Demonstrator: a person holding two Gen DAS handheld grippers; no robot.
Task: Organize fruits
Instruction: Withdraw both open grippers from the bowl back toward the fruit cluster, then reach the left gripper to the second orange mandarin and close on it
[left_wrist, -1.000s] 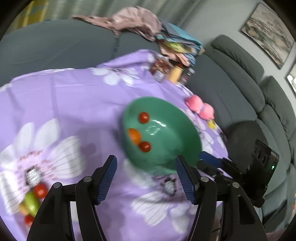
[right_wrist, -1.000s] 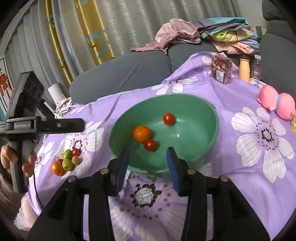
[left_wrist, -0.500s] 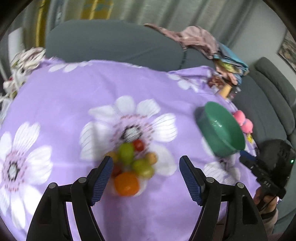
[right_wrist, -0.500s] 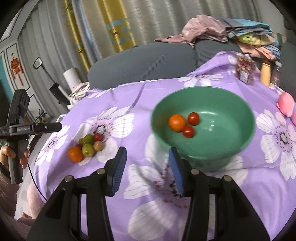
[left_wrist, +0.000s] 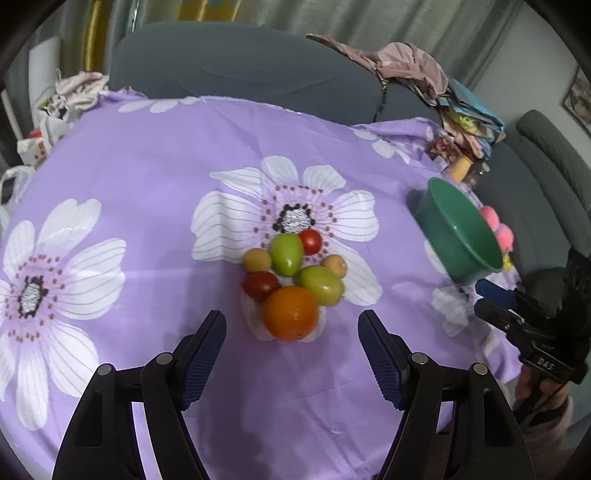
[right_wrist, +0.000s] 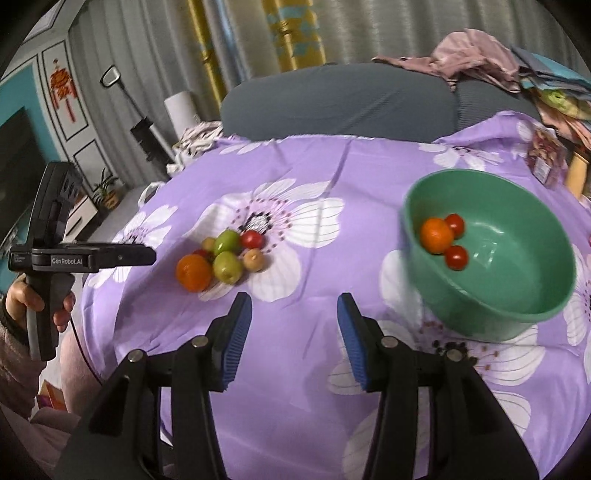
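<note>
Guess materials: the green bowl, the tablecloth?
Bowl: likely plastic, smooth and semi-glossy; soft highlights on the inner wall, thin uniform rim. Tablecloth: woven fabric, matte, printed with white flowers on purple; it creases and drapes over the table edge.

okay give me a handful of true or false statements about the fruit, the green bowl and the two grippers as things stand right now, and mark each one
1. The green bowl holds one orange and two red tomatoes. True.
2. The left gripper is clamped on the orange in the pile. False: its jaws stand apart with the orange ahead of them, untouched.
3. The fruit pile on the cloth includes two green fruits. True.
4. The right gripper carries a tomato. False: nothing is between its jaws.
5. The green bowl is empty. False: three fruits lie inside.
</note>
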